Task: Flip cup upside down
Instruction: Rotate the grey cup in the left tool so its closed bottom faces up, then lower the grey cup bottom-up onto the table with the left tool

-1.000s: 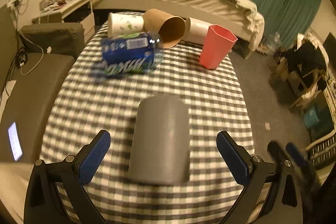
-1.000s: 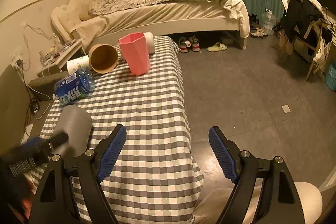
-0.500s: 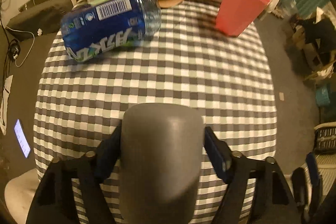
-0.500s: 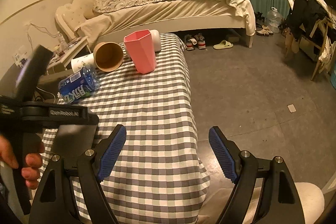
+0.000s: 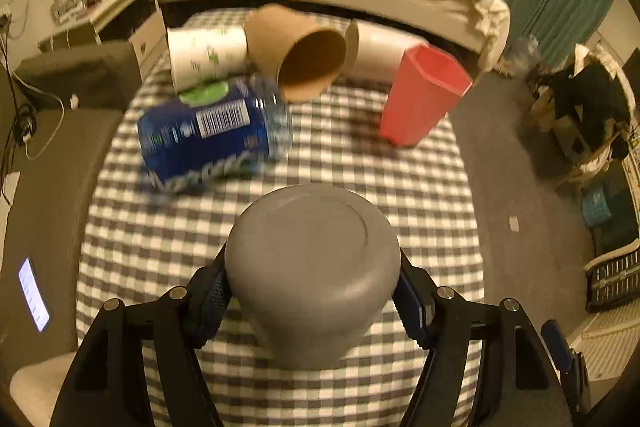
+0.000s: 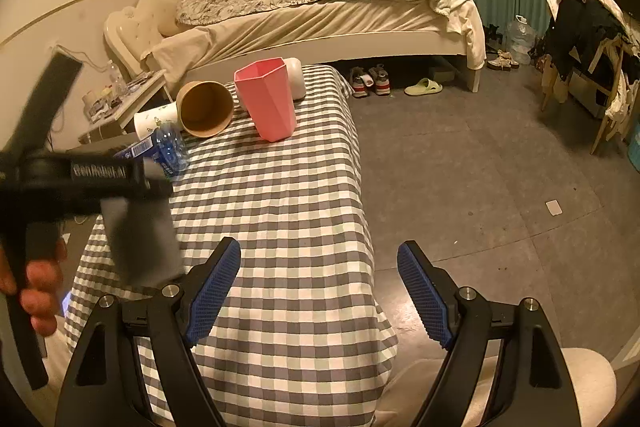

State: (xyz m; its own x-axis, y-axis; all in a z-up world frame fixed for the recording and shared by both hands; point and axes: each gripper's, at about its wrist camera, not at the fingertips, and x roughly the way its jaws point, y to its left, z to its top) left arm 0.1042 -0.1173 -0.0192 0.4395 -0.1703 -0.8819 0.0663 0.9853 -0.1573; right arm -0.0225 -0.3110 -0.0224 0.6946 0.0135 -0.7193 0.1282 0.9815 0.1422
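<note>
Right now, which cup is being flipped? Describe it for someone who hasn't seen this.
On the checked table, at the end away from the bed, the left gripper clamps a grey cup. It alone is matte grey and held.

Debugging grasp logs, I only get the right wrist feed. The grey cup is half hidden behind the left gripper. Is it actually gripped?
Observer: Yes. In the left wrist view the left gripper is shut on the grey cup, one finger pressed on each side.
Operator: Which end of the cup faces the left camera?
Observer: Its closed base; the opening is not visible.
Operator: Anything close in front of it?
Observer: A blue bottle lies on its side on the checked tablecloth just beyond the cup, barcode up.
</note>
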